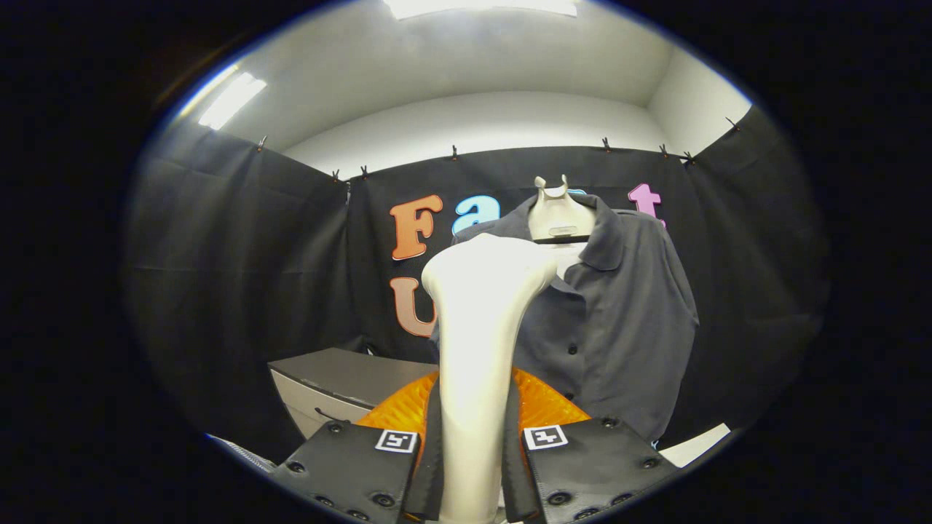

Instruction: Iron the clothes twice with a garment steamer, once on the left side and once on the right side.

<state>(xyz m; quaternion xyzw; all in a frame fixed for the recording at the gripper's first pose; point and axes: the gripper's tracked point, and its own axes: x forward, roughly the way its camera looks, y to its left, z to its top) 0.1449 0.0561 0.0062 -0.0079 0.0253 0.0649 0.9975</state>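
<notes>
The white garment steamer (480,342) stands tall in the middle of the frame, and the gripper (473,458) has both fingers squeezed tight on its handle. Behind it, right of center, a gray shirt (619,320) hangs on a pale hanger (559,215). A gray table (342,375) sits lower left, before the black cloth wall (240,276).

- Two ceiling light panels (231,100) burn out to plain white, one overhead and one to the left.
- The white steamer (477,342), clamped between the gripper (472,455) fingers, glares along its near face, its detail washed out.
- The shirt (619,320) and black cloth wall (240,276) sit dim.
- Fisheye bending curves the ceiling line; edges soften.
</notes>
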